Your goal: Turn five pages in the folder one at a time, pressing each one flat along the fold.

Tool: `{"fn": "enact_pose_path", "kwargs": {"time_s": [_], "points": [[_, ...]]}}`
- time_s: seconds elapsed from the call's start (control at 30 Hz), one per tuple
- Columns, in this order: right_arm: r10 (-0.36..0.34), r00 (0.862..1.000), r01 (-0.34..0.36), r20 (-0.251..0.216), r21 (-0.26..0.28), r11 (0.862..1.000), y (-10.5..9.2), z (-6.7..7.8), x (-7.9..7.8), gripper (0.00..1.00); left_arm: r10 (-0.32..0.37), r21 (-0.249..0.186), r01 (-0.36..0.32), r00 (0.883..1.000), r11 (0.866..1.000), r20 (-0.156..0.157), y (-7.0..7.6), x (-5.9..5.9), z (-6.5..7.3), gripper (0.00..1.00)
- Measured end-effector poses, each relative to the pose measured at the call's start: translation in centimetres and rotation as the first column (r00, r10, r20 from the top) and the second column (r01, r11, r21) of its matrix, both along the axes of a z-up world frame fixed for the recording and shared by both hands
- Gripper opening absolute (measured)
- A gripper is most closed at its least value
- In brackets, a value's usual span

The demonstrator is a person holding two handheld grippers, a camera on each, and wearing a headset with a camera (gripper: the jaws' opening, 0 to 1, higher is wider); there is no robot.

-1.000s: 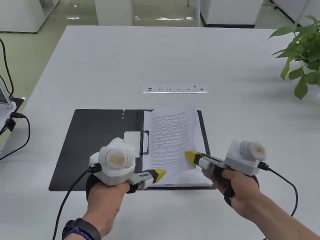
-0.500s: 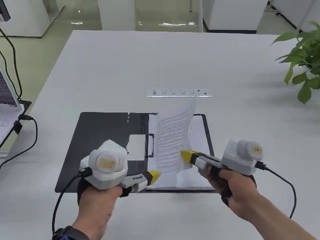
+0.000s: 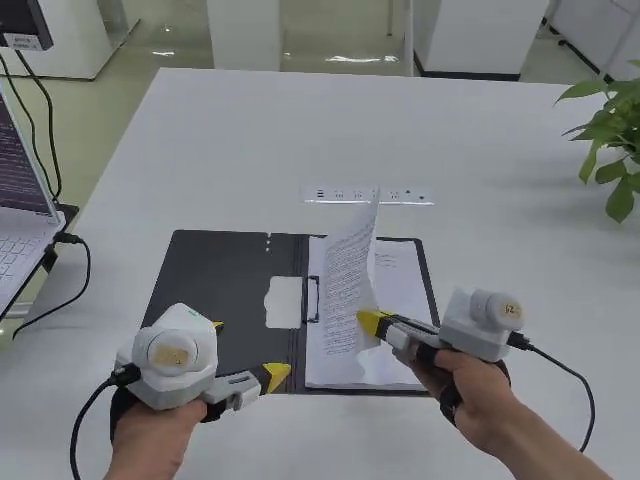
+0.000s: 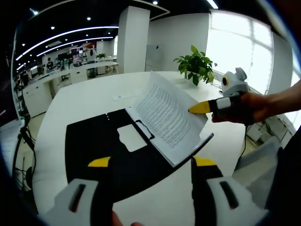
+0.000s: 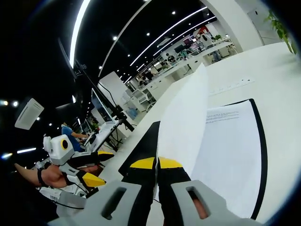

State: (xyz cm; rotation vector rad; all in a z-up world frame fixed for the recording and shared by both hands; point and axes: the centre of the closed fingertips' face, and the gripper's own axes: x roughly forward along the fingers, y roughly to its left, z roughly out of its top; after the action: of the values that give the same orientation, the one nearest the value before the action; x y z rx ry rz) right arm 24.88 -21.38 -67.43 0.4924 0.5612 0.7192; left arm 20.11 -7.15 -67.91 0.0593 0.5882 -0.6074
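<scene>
Your work lies on a broad white table (image 3: 250, 130) in a bright open office with a glossy floor, white pillars and strip lights on a dark ceiling. The black folder (image 3: 220, 290) lies open and flat near your edge of the table, its clip (image 3: 312, 298) running down the fold. A white power strip (image 3: 370, 195) sits just beyond the folder's far edge. A green plant (image 3: 610, 130) stands well off to the folder's right, and a laptop (image 3: 20, 200) sits past the table edge to the folder's left. Your right gripper (image 3: 368, 320) is over the right half of the folder, its yellow-tipped jaws pinched together on the lower edge of a printed page (image 3: 350, 270). That page stands nearly upright above the fold, curling towards the left half. Your left gripper (image 4: 151, 162) is at the near edge of the folder's left half with its jaws spread wide and nothing between them. Whether it touches the black cover cannot be told. By count there are two grippers, one folder, one raised page over the sheets lying on the folder's right half, one power strip, one plant and one laptop.
</scene>
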Motion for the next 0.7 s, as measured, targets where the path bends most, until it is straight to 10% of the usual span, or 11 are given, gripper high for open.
{"fn": "enact_pose_path", "kwargs": {"time_s": [0.7], "points": [[0.065,0.998,-0.065,0.016,0.022,0.998,6.9,1.0,0.3,0.0,0.026,0.005,-0.026,0.999,1.0,0.025,5.2,-1.4,1.0,0.68]]}}
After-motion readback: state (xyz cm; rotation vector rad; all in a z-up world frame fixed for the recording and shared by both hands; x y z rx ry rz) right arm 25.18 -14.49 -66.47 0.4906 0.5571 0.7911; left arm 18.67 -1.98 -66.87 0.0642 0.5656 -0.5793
